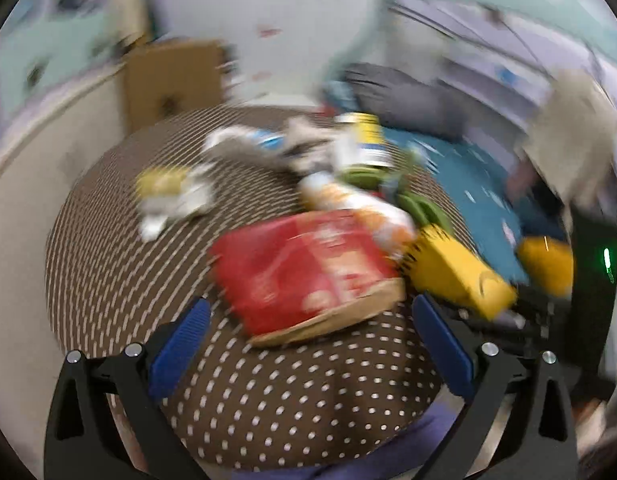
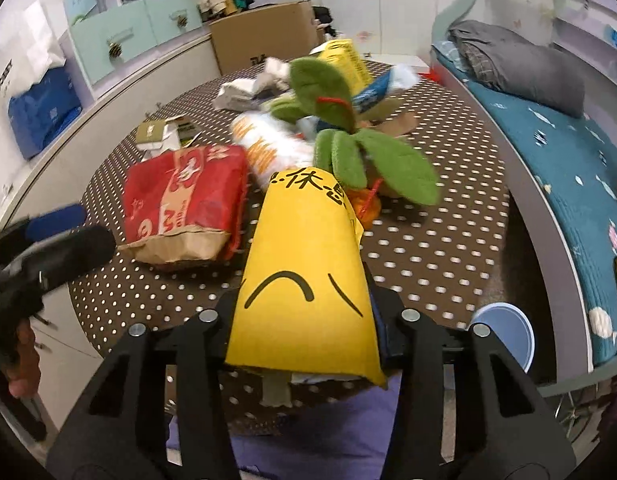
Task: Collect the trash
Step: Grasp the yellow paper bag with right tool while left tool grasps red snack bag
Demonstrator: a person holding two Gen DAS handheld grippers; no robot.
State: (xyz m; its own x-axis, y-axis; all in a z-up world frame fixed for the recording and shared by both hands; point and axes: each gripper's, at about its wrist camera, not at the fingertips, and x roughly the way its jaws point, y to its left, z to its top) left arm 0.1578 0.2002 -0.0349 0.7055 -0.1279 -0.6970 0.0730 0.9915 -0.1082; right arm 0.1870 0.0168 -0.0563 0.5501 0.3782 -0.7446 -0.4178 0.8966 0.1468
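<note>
Yellow carton (image 2: 304, 276) clamped in right tongs (image 2: 304, 332), held above near edge of table (image 2: 428, 256); left tongs (image 1: 308, 340) spread wide, gripping nothing, aimed at red paper bag (image 1: 308, 272) near front edge. Early stage by the look: one piece lifted, most trash left on table; red paper bag, orange-white wrapper (image 2: 268, 144), crumpled white papers (image 2: 244, 92) toward far edge, second yellow box (image 2: 344, 60) at far edge. Green plush toy (image 2: 348, 140) mid-table, touching wrapper pile; probably not trash, likely in the way. Blue bin (image 2: 512, 332) beside right edge, possible drop point. Left view blurred; detail uncertain.
</note>
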